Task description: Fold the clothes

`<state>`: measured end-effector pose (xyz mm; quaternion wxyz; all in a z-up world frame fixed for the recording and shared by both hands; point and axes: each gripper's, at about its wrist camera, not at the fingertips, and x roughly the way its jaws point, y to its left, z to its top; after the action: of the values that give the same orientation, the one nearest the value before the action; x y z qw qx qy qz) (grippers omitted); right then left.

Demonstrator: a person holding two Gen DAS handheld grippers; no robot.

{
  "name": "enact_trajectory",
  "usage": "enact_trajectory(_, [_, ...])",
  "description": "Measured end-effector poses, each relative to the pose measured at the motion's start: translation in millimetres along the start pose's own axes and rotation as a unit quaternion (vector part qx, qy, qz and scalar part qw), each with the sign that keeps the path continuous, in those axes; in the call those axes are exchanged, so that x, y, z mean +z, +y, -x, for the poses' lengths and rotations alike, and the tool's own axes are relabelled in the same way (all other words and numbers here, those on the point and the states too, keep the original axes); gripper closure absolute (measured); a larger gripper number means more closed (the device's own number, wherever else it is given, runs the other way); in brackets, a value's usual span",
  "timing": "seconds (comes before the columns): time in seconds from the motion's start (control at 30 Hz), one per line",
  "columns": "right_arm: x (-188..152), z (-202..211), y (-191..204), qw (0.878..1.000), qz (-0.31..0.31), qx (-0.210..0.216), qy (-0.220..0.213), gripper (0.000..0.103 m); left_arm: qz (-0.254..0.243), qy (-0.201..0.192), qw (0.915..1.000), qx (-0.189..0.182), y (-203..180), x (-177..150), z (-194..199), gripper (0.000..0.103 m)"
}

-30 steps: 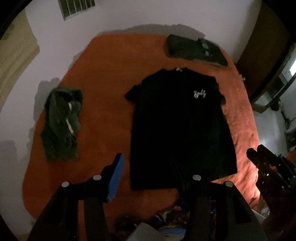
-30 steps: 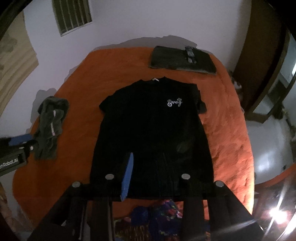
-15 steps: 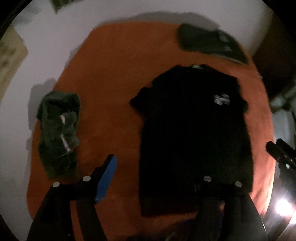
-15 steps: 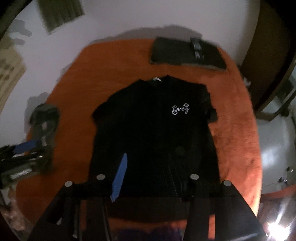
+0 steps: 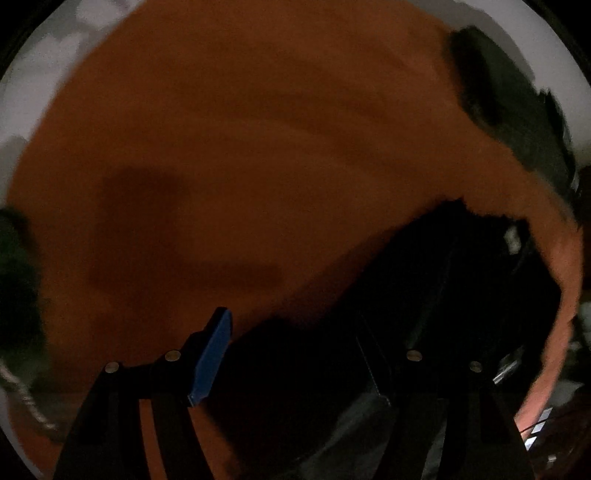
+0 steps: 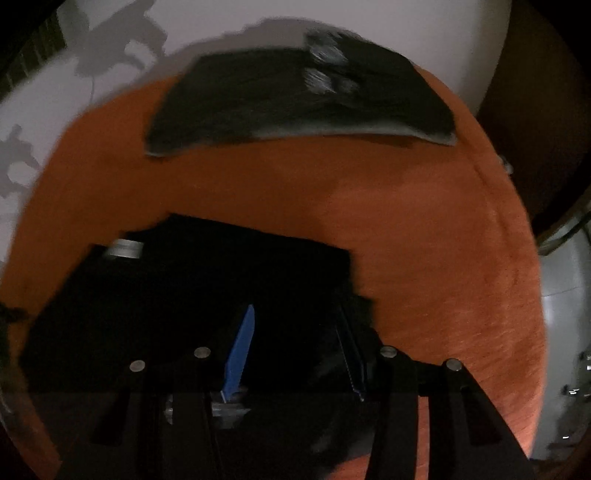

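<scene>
A black short-sleeved cotton T-shirt (image 6: 192, 295) lies spread flat on the orange fabric bed cover (image 6: 424, 229), and every place below is given relative to that shirt.

In the right wrist view, the right gripper (image 6: 295, 354) hangs directly over the shirt's sleeve-and-shoulder area. Its 2 fingers stand apart, the blue-padded finger (image 6: 238, 354) over black cloth and the dark ribbed finger (image 6: 352, 362) near the sleeve's outer edge. No cloth is seen pinched between them; whether the tips touch the fabric cannot be told through the blur and darkness. A small pale label (image 6: 123, 249) marks the shirt's neckline, left of this gripper.

In the left wrist view, the left gripper (image 5: 295, 365) sits at the shirt's opposite edge (image 5: 424, 295). Its fingers are also parted: the blue-padded finger (image 5: 210, 360) is over bare orange cover just outside the shirt's border, while the dark finger (image 5: 373, 365) is over the black fabric. The shirt's edge runs between the 2 fingers, unclamped as far as can be seen.

Beyond the shirt's collar, well apart from it, a folded dark grey garment (image 6: 303, 96) rests at the cover's far edge by the white wall (image 6: 221, 22). A crumpled dark green garment (image 5: 18, 288) lies well apart on the shirt's other side.
</scene>
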<state>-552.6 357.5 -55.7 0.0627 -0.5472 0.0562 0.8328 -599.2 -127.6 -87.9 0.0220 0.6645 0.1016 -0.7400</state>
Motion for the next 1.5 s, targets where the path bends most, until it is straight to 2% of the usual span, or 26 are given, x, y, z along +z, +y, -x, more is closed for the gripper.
enact_trajectory(0.1, [3.7, -16.4, -27.9, 0.999, 0.0, -0.011, 0.036, 0.058, -0.012, 0.019, 0.9996, 0.018, -11.4, 9.2, -5.9, 0.033])
enact_trajectory(0.2, [4.6, -25.3, -41.7, 0.997, 0.013, -0.017, 0.07, 0.058, -0.023, 0.044, 0.9985, 0.02, -18.5, 10.4, -5.8, 0.033])
enact_trajectory(0.33, [2.0, -34.4, -51.8, 0.993, 0.019, -0.01, 0.115, 0.058, -0.033, 0.076, 0.9966, -0.006, -19.0, 0.3, -1.2, 0.033])
enact_trajectory(0.37, [2.3, -36.4, -54.7, 0.992, 0.017, -0.004, 0.122, 0.058, -0.039, 0.07, 0.9968, -0.003, -18.6, -3.9, 2.0, 0.033])
enact_trajectory(0.43, [4.7, -37.6, -61.0, 0.993, 0.001, 0.02, 0.117, 0.058, -0.059, 0.026, 0.9976, 0.024, -18.6, -15.2, 12.0, 0.033])
enact_trajectory(0.5, [8.4, -38.7, -68.3, 0.994, -0.021, 0.049, 0.091, 0.058, -0.055, -0.007, 0.9983, 0.021, -9.6, -30.7, 16.7, 0.033])
enact_trajectory(0.57, [9.7, -44.8, -76.3, 0.994, -0.041, 0.069, 0.071, 0.065, -0.04, -0.033, 0.9986, 0.007, 3.3, -46.2, 19.6, 0.033])
enact_trajectory(0.67, [10.7, -63.3, -88.8, 0.989, -0.069, 0.109, 0.067, 0.084, -0.022, -0.047, 0.9982, -0.029, 27.8, -56.8, 20.3, 0.033])
enact_trajectory(0.7, [10.4, -69.2, -91.9, 0.988, -0.073, 0.122, 0.065, 0.093, -0.018, -0.053, 0.9977, -0.039, 37.4, -58.4, 20.9, 0.033])
enact_trajectory(0.77, [8.5, -74.4, -96.5, 0.986, -0.081, 0.137, 0.056, 0.098, -0.003, -0.066, 0.9968, -0.044, 53.5, -64.5, 20.1, 0.033])
enact_trajectory(0.83, [2.2, -72.6, -103.8, 0.982, -0.101, 0.15, 0.046, 0.101, 0.009, -0.055, 0.9963, -0.065, 67.7, -71.6, 12.2, 0.033])
enact_trajectory(0.93, [-8.0, -52.2, -118.3, 0.98, -0.142, 0.134, 0.033, 0.101, 0.012, -0.024, 0.9968, -0.075, 83.8, -74.6, 1.4, 0.033])
enact_trajectory(1.03, [-19.9, -14.7, -142.0, 0.974, -0.198, 0.106, -0.003, 0.101, 0.022, -0.038, 0.9954, -0.086, 101.8, -78.8, 2.7, 0.033])
enact_trajectory(1.17, [-24.9, 27.8, -167.3, 0.975, -0.208, 0.025, -0.068, 0.101, 0.039, -0.039, 0.9925, -0.109, 113.9, -85.9, -13.2, 0.033])
enact_trajectory(1.2, [-21.4, 26.6, -172.6, 0.977, -0.2, 0.016, -0.07, 0.101, 0.04, -0.035, 0.9921, -0.114, 113.6, -84.0, -21.2, 0.033])
enact_trajectory(1.27, [-14.2, 9.3, -176.0, 0.98, -0.192, 0.023, -0.05, 0.101, 0.039, -0.025, 0.9907, -0.128, 112.0, -83.2, -31.9, 0.033])
enact_trajectory(1.4, [-15.9, -13.8, -171.2, 0.986, -0.167, -0.014, 0.002, 0.1, 0.023, -0.018, 0.9901, -0.138, 104.3, -80.0, -37.4, 0.033])
enact_trajectory(1.47, [-26.2, -11.7, -173.2, 0.984, -0.176, 0.001, 0.013, 0.09, 0.02, -0.015, 0.9893, -0.143, 104.4, -80.9, -36.5, 0.033])
enact_trajectory(1.5, [-32.0, -9.7, -174.5, 0.983, -0.182, 0.012, 0.017, 0.077, 0.023, -0.012, 0.9877, -0.154, 107.9, -80.0, -37.4, 0.033])
